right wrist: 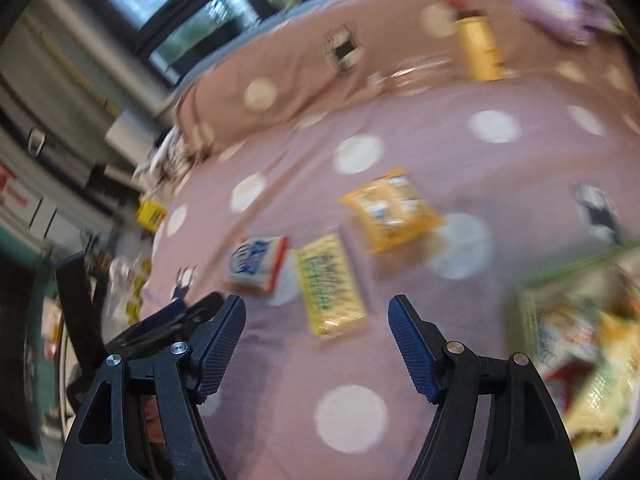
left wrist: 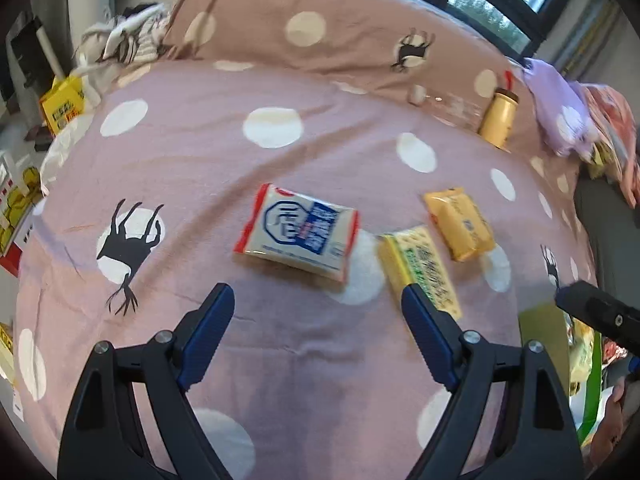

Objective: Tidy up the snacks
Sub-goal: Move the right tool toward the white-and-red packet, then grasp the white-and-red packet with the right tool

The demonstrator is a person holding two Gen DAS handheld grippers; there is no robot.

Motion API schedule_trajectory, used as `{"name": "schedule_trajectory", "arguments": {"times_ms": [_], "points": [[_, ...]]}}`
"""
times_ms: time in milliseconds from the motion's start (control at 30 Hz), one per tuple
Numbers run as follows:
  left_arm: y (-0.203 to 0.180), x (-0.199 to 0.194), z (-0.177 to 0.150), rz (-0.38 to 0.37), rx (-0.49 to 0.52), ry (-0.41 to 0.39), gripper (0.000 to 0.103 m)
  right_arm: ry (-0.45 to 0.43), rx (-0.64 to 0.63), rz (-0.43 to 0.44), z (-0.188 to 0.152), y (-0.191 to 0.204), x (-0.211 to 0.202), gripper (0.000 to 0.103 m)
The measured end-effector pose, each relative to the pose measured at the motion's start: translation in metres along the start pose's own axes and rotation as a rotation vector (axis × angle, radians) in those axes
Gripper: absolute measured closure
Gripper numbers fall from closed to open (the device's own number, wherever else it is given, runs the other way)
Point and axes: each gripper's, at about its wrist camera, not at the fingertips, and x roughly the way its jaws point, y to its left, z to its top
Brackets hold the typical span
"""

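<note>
Both sets of jaws are spread wide with nothing between them: the left gripper [left wrist: 318,300] hangs over the bed [left wrist: 192,168] just near of the white-and-blue packet [left wrist: 298,234], and the right gripper [right wrist: 316,312] hovers near the pale yellow packet [right wrist: 330,286]. So three loose snacks sit in a rough row on the spotted pink cover: one white-and-blue on the left, one pale yellow [left wrist: 420,268] in the middle, one orange-yellow packet [left wrist: 460,224] on the right. Further back there's one yellow bottle [left wrist: 498,118] lying against the brown pillow [left wrist: 304,28], and one green-edged container [right wrist: 572,344] at the near right that looks already stuffed with packets, can't count those, too blurry. My worry: the right wrist view is pretty smeared, so if the hands come in fast the jaws could clip a packet's edge and just shove it across the soft cover instead of pinching it. Those wrappers look slick and puffy, so a grab on the crimped end might slip. Also the two grippers are close together, the left one shows at the left edge of the right view, so reaching for neighbouring packets at once could knock them together.
</note>
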Motion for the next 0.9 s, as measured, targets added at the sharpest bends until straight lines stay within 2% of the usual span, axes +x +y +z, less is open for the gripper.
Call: {"name": "schedule_trajectory", "arguments": {"times_ms": [233, 333, 367, 433, 533, 567, 633, 700, 733, 900], "points": [[0.033, 0.029, 0.011, 0.014, -0.083, 0.036, 0.017, 0.167, -0.127, 0.054, 0.045, 0.052, 0.092, 0.029], [0.043, 0.039, 0.013, -0.009, -0.154, 0.063, 0.02, 0.19, -0.188, 0.068, 0.061, 0.066, 0.126, 0.029], [0.044, 0.042, 0.014, -0.033, -0.166, 0.068, 0.022, 0.2, -0.205, 0.082, 0.065, 0.069, 0.138, 0.029], [0.042, 0.047, 0.015, -0.041, -0.163, 0.084, 0.033, 0.236, -0.224, 0.1, 0.068, 0.072, 0.159, 0.029], [0.042, 0.055, 0.014, -0.043, -0.178, 0.09, 0.038, 0.298, -0.241, 0.099, 0.068, 0.073, 0.188, 0.029], [0.042, 0.056, 0.014, -0.041, -0.184, 0.08, 0.039, 0.311, -0.24, 0.095, 0.067, 0.071, 0.193, 0.029], [0.042, 0.055, 0.015, -0.047, -0.191, 0.062, 0.051, 0.305, -0.257, 0.095, 0.06, 0.071, 0.198, 0.029], [0.042, 0.057, 0.017, -0.056, -0.176, 0.06, 0.058, 0.283, -0.309, 0.114, 0.053, 0.075, 0.194, 0.03], [0.041, 0.058, 0.017, -0.044, -0.163, 0.058, 0.064, 0.299, -0.328, 0.131, 0.048, 0.077, 0.193, 0.032], [0.039, 0.054, 0.012, -0.006, -0.125, 0.039, 0.068, 0.3, -0.358, 0.08, 0.035, 0.082, 0.187, 0.043]]}}
